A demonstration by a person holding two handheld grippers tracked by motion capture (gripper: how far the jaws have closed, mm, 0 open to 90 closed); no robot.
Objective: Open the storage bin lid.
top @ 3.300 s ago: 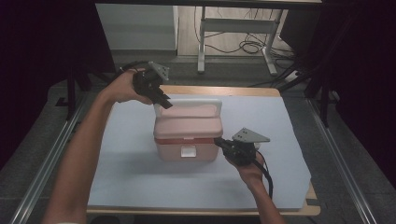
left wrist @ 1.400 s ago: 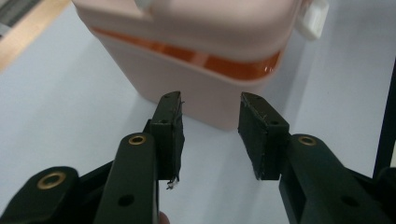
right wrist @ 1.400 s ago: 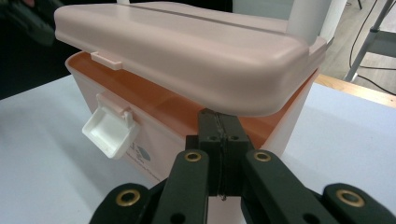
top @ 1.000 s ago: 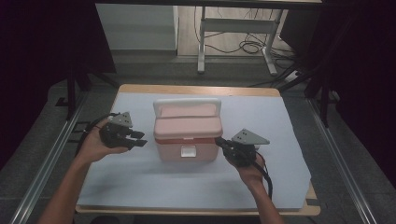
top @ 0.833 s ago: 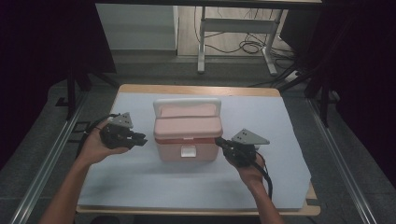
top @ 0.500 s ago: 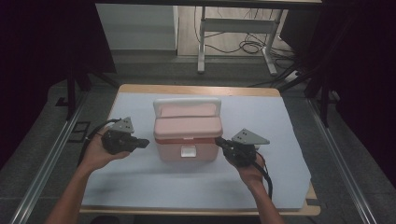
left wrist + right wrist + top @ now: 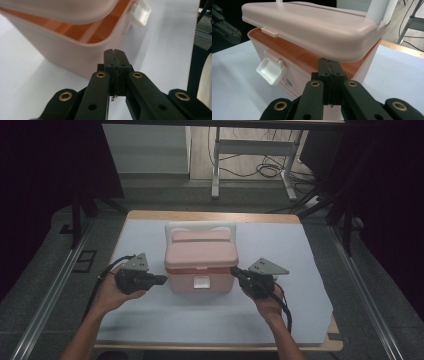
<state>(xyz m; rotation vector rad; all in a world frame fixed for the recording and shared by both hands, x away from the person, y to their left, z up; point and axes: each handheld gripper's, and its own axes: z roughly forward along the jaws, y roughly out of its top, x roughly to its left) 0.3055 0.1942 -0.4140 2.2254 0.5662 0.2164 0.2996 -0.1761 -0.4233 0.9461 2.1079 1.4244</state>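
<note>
Both your grippers are closed and empty: the right gripper (image 7: 329,65) tucks under the pink storage box's (image 7: 201,262) raised lid (image 7: 312,27) to lift it; the left gripper (image 7: 115,55), jaws just closed, noses against the opposite wall.

A wooden table (image 7: 210,216) carries a white sheet (image 7: 280,245), with a pink box (image 7: 201,265) on it.

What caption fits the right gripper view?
Shut tongs tucked under the raised pink lid of the box, white latch hanging open.
</note>
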